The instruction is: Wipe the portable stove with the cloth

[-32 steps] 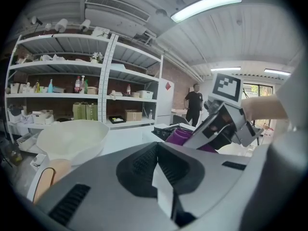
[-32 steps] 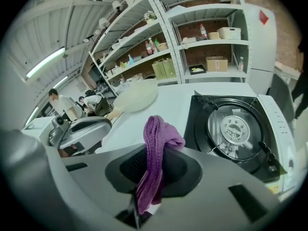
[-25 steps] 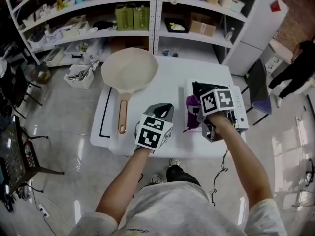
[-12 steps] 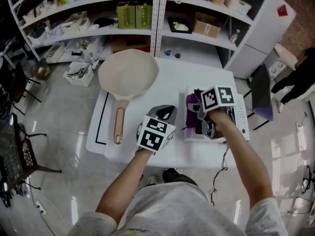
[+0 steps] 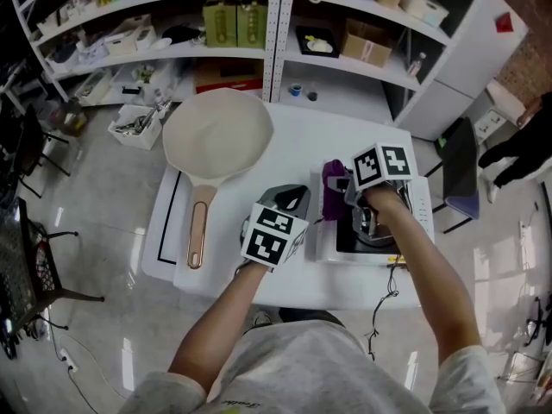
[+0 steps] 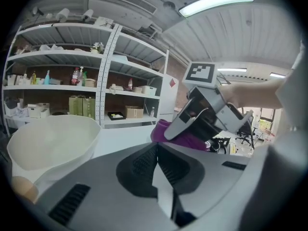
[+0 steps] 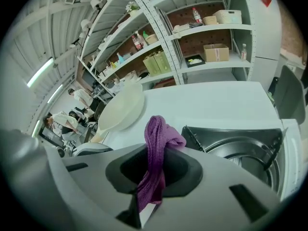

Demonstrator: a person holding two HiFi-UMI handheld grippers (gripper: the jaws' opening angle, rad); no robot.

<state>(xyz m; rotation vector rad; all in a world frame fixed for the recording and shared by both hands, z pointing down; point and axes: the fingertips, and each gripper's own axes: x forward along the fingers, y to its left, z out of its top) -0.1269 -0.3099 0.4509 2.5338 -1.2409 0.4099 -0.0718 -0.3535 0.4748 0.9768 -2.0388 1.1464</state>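
Note:
The white portable stove (image 5: 416,198) with its black burner plate (image 7: 240,150) sits on the right side of the white table (image 5: 302,132). My right gripper (image 5: 345,188) is shut on a purple cloth (image 7: 156,158), held over the stove's left part; the cloth (image 5: 334,178) bunches out past the jaws. In the left gripper view the cloth (image 6: 179,137) hangs under the right gripper's body. My left gripper (image 5: 289,198) hovers just left of the stove, jaws closed together with nothing between them.
A large cream pan (image 5: 217,133) with a copper handle (image 5: 198,233) lies on the table's left half. White shelving (image 5: 276,24) with boxes and bottles stands behind the table. A cable (image 5: 390,293) hangs off the front edge. A person (image 5: 526,145) stands at the right.
The right gripper with the cloth has moved away from me across the stove, uncovering the black burner area near the front. The left gripper has stayed nearly in place.

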